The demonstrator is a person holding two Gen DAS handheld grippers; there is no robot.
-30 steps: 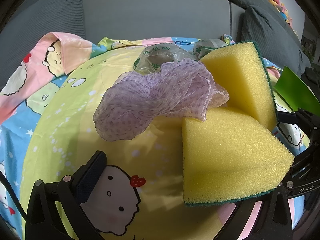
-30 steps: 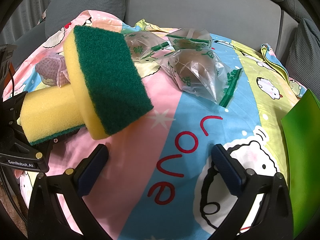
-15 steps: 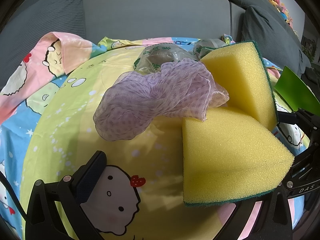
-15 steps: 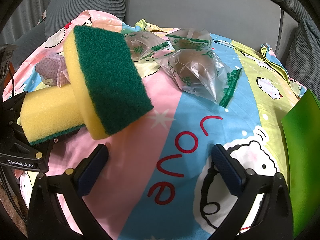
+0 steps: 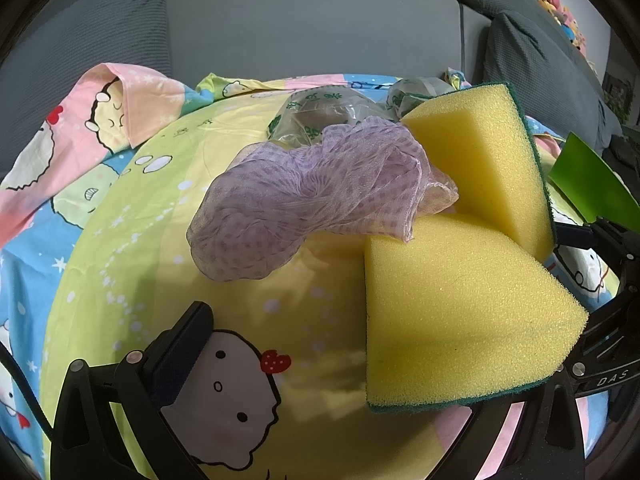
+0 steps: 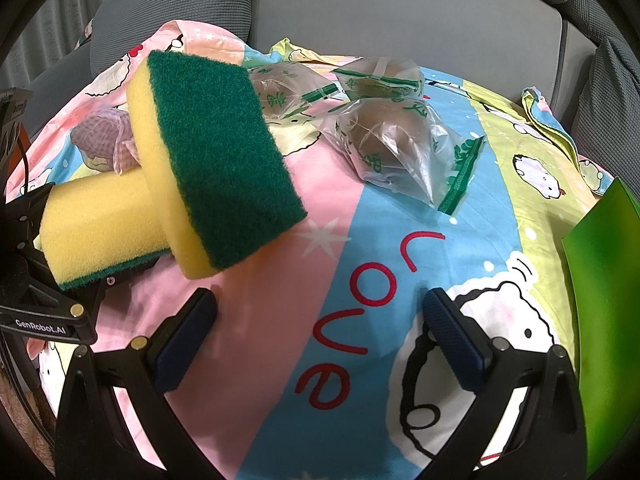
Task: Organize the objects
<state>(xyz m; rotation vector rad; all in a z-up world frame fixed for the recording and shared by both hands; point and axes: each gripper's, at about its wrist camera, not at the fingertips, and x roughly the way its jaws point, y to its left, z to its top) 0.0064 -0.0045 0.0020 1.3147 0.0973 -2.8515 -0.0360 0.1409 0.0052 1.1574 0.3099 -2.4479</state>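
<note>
Only the right wrist view showed the upper sponge's (image 6: 224, 168) green scouring face and three bagged items (image 6: 394, 142) on the cartoon sheet (image 6: 360, 240). The left view showed the purple mesh pouch (image 5: 312, 200) draped against both sponges. The right claw (image 6: 320, 332) hovered low, spread wide and empty. The lower sponge (image 5: 460, 312) lay flat, its long axis across the left claw (image 5: 360, 344); whether that claw gripped it couldn't be told.

Hidden and cropped bits

I can't see my left gripper's (image 5: 372, 364) right finger behind the yellow foam sponge (image 5: 460, 316); the flat green sheet (image 6: 608, 320) runs off-frame.
</note>
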